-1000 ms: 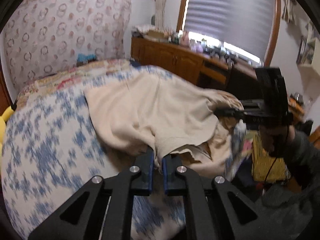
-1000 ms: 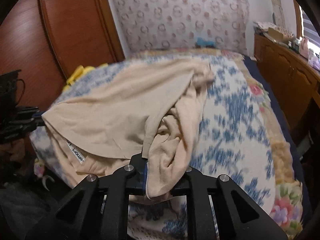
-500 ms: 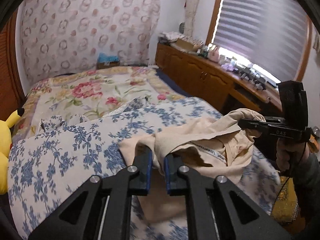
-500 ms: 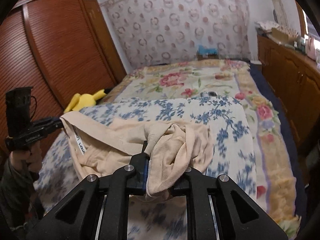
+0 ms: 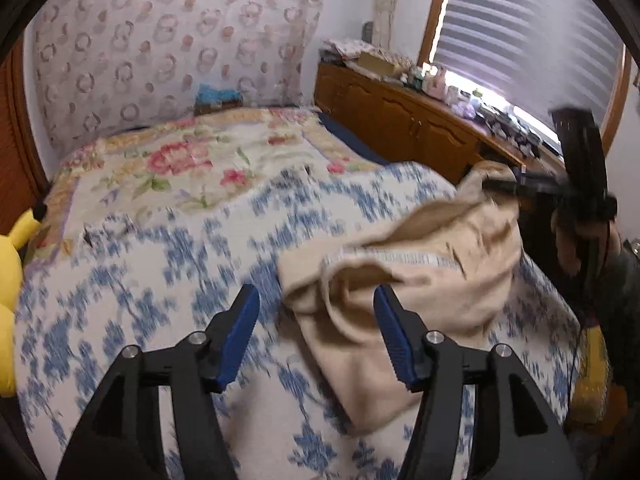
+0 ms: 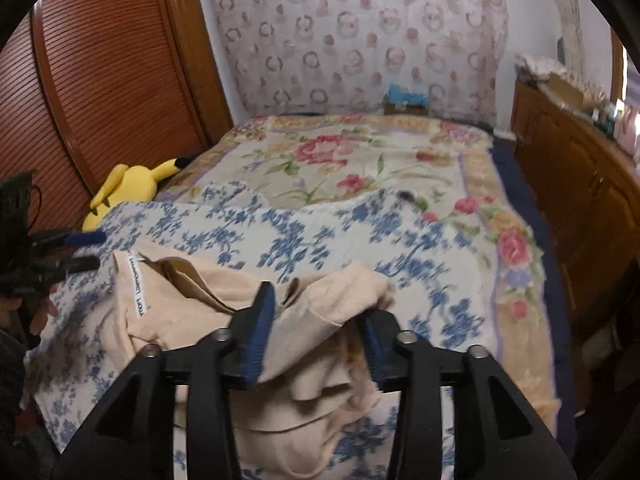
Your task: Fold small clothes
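A beige garment lies crumpled on the blue-flowered cover near the bed's front edge. It also shows in the right wrist view with a white label on its left edge. My left gripper is open, with the cloth's left end lying loose between its blue pads. My right gripper is open too, and a fold of the cloth drapes between its pads. Each gripper shows in the other's view, the right one at the cloth's far end, the left one just left of the cloth.
The bed carries a blue-flowered cover over a rose-patterned blanket. A yellow plush toy lies at the bed's left side by a wooden louvred wardrobe. A wooden cabinet with clutter runs along the right.
Both grippers have opened and let go of the beige garment. The garment has dropped in a crumpled heap on the blue-flowered cover.
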Demonstrator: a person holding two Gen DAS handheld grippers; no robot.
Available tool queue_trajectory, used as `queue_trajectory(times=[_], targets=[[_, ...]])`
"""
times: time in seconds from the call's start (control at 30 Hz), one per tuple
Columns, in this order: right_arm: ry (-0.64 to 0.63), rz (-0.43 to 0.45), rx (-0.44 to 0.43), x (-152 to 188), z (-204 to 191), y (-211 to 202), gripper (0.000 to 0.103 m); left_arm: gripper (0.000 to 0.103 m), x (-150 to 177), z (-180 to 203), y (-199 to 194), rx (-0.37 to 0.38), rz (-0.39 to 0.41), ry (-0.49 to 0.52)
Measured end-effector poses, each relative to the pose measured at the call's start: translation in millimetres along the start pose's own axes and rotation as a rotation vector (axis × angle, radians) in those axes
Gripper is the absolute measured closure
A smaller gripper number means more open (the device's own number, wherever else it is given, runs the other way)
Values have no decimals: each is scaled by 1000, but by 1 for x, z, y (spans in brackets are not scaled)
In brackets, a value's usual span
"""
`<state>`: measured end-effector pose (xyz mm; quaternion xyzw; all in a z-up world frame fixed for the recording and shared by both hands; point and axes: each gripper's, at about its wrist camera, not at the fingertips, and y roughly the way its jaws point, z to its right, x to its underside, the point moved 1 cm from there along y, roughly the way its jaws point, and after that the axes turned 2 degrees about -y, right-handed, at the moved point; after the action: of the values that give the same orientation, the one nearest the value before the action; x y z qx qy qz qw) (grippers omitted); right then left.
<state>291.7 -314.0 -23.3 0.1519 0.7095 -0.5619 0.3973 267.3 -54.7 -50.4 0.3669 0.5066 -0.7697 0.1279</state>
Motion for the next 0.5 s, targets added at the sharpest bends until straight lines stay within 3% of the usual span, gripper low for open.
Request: queue_trajectory(times=[0.07, 0.2, 0.5], targets=[[-33, 13, 62, 4, 1, -12, 51, 43, 8, 4, 1, 6, -20, 10], [-26, 30, 76, 20, 10, -35, 51, 43, 25, 10, 6, 16, -65, 25], [-127, -126, 19, 63, -12, -7, 50, 43, 16, 32, 35, 20, -110, 97]])
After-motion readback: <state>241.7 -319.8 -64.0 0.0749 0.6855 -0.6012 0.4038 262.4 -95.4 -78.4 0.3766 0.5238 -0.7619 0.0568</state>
